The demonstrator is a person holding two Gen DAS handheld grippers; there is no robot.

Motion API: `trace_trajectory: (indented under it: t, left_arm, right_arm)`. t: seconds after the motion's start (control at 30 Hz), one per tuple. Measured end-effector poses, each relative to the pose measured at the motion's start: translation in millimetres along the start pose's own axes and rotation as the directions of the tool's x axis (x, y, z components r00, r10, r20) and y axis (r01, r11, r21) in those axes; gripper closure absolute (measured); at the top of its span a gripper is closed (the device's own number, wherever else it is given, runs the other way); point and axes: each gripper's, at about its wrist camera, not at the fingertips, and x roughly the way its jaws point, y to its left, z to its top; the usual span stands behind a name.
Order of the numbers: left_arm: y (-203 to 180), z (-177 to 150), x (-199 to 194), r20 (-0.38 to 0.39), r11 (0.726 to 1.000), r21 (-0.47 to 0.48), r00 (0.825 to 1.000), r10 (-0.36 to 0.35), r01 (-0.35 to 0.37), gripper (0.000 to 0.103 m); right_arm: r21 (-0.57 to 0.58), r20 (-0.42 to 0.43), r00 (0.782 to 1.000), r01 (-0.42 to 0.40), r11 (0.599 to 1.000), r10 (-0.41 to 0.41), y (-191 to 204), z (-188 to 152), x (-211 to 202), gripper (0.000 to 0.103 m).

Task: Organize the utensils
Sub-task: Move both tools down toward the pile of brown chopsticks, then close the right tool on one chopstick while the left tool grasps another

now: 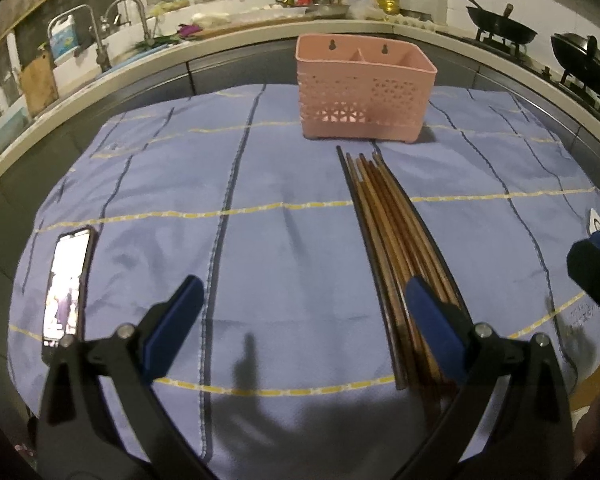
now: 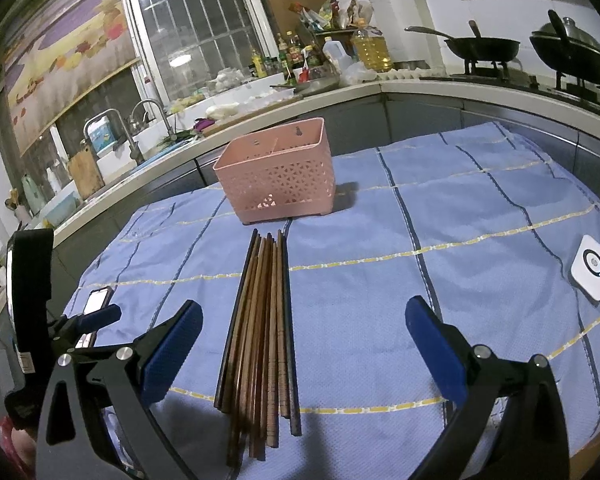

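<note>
A bundle of several brown and black chopsticks (image 1: 396, 248) lies on the blue checked cloth (image 1: 292, 184), pointing at a pink perforated utensil basket (image 1: 364, 88) with two compartments. My left gripper (image 1: 304, 316) is open above the cloth, its right finger over the chopsticks' near ends. In the right wrist view the chopsticks (image 2: 260, 328) lie between the fingers of my open right gripper (image 2: 304, 340), nearer its left finger, with the basket (image 2: 276, 172) beyond. Both grippers are empty.
A lit phone (image 1: 66, 284) lies at the cloth's left edge. A white square device (image 2: 590, 266) lies at the right. My left gripper shows in the right wrist view (image 2: 96, 318). Behind are a counter with sink, bottles and two woks (image 2: 484, 46).
</note>
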Motion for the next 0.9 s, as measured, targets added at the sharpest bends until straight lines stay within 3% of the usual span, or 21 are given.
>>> trace_trajectory:
  t: [0.13, 0.23, 0.4, 0.47, 0.57, 0.67, 0.73, 0.9]
  left_arm:
    - [6.5, -4.9, 6.8, -0.044, 0.998, -0.057, 0.999, -0.026, 0.023, 0.017]
    - [13.5, -9.2, 16.7, -0.079, 0.990, -0.099, 0.991, -0.112, 0.104, 0.030]
    - [18.6, -11.5, 29.6, -0.102, 0.991, -0.086, 0.988, -0.115, 0.107, 0.050]
    - [17.4, -10.6, 36.5, -0.123, 0.990, -0.079, 0.984, -0.128, 0.119, 0.062]
    - [12.4, -10.1, 46.1, -0.151, 0.982, -0.072, 0.971, -0.186, 0.176, 0.072]
    - [6.9, -7.4, 48.2, -0.134, 0.981, -0.057, 0.972, -0.194, 0.188, 0.073]
    - [2.6, -4.3, 49.5, -0.140, 0.971, -0.056, 0.961, -0.240, 0.234, 0.076]
    - [-13.4, 0.6, 51.8, -0.127, 0.965, -0.027, 0.957, -0.261, 0.260, 0.076]
  right_arm:
    - [-0.034, -0.004, 1.000, 0.006, 0.999, -0.007, 5.3, 0.2, -0.2, 0.013]
    - [-0.048, -0.031, 1.000, 0.003, 0.999, -0.004, 6.3, -0.2, 3.4, 0.027]
    - [-0.086, -0.138, 0.990, 0.000, 0.996, -0.012, 3.6, -5.9, 25.0, 0.060]
    - [-0.088, -0.200, 0.980, -0.013, 0.996, -0.005, 1.0, -11.3, 36.8, 0.066]
    - [-0.114, -0.259, 0.966, -0.026, 0.993, -0.004, 1.7, -19.3, 47.3, 0.070]
    - [-0.143, -0.288, 0.958, -0.032, 0.989, -0.011, 4.9, -30.0, 54.4, 0.070]
    - [-0.143, -0.306, 0.952, -0.041, 0.989, -0.005, 6.8, -34.2, 56.9, 0.070]
    - [-0.194, -0.299, 0.954, -0.044, 0.980, -0.016, 14.7, -39.8, 57.6, 0.070]
